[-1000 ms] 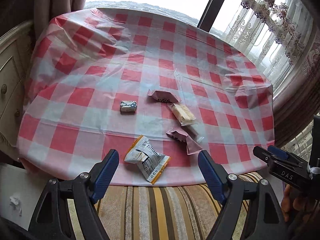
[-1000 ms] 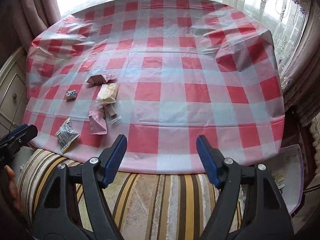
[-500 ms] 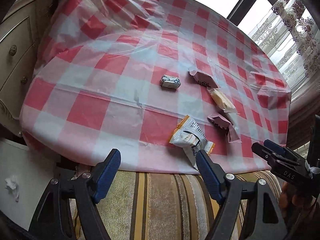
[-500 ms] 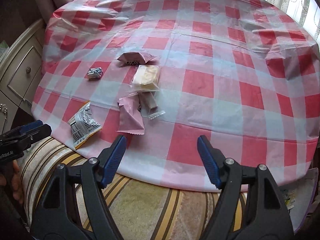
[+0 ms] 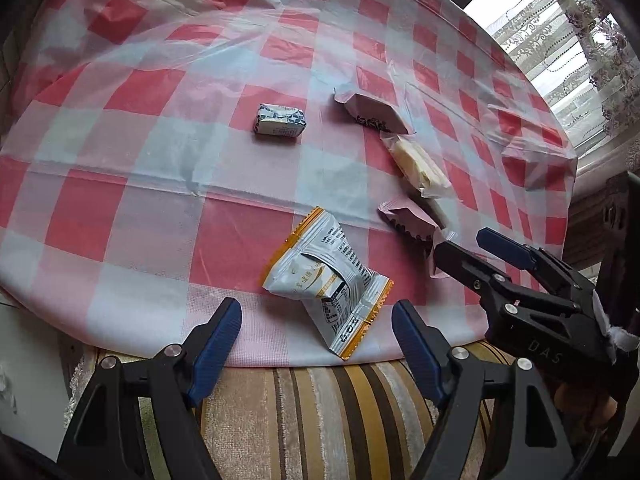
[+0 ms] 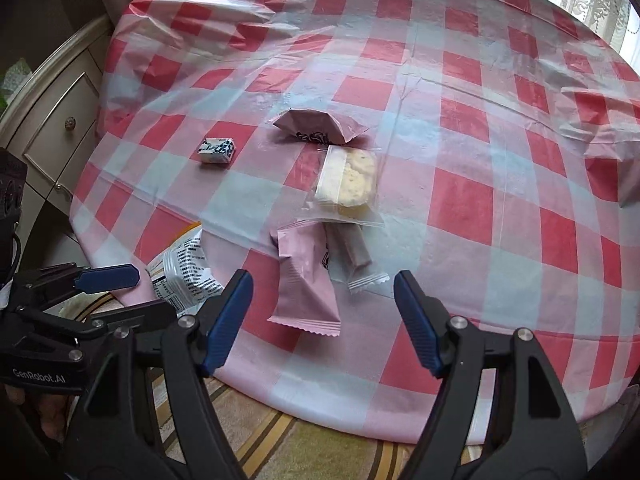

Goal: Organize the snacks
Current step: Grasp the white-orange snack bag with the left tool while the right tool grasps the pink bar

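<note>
Not much of the tidying looks done yet. Six snacks lie loose on the tabletop (image 6: pixel 460 200), not in a neat row or pile, and no box or bowl for them can be seen.

The left gripper (image 5: pixel 316 332) has its jaws wide open and holds nothing. The white and orange packet (image 5: pixel 328 276) lies just in front of them, right between the two tips, near the tabletop's edge. It looks like the first thing to be picked up.

The right gripper (image 6: pixel 322 316) also has its jaws wide open and empty. The flat pink packet (image 6: pixel 306 280) lies just ahead of them, with a small clear-wrapped bar (image 6: pixel 352 256) touching it. Farther ahead sit the yellow biscuit pack (image 6: pixel 348 180) and another pink packet (image 6: pixel 316 128). The little blue and white candy (image 6: pixel 218 150) sits alone, off to the left.

So every snack is waiting to be sorted.
</note>
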Demonstrator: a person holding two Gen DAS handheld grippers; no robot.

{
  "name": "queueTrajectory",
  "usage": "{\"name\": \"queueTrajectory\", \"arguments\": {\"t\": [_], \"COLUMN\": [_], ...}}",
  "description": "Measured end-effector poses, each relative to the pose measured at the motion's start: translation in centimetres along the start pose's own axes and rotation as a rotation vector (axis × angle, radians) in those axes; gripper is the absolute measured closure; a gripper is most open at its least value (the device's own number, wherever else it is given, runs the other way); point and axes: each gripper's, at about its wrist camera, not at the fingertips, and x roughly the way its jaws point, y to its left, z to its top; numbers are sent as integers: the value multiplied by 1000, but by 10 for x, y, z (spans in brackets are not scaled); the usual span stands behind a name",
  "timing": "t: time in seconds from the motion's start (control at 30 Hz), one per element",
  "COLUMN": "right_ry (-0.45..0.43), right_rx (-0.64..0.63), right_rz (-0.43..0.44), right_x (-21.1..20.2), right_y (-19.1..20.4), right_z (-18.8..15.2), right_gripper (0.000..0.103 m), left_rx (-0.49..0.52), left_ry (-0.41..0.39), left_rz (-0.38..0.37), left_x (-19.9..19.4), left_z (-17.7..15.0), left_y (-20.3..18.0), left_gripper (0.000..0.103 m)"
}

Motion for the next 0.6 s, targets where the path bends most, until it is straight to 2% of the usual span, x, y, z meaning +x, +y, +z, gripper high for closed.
{"name": "queueTrajectory", "arguments": {"t": [0.03, 0.1, 0.17, 0.43, 0.6], "right_ry": [2, 13, 30, 63, 44], "right_rx": [-11, -33, -47, -34, -21], "right_rz": [0, 9, 15, 39, 50], "right_x": [2, 7, 13, 30, 27], "right_y": [2, 6, 8, 3, 1], "right_z": [1, 2, 3, 5, 5], "right_gripper": [36, 48, 54, 71, 79], "left_rx": [-1, -4, -8, -16, 18], "left_ry": [2, 4, 10, 12, 5], "left_rz": [-3, -8, -8, 7, 64], "left_x": [1, 3, 5, 15, 21], "left_z": [0, 1, 3, 12, 19], "left_y": [0, 0, -1, -8, -19], "left_gripper": [27, 30, 31, 38, 46]}}
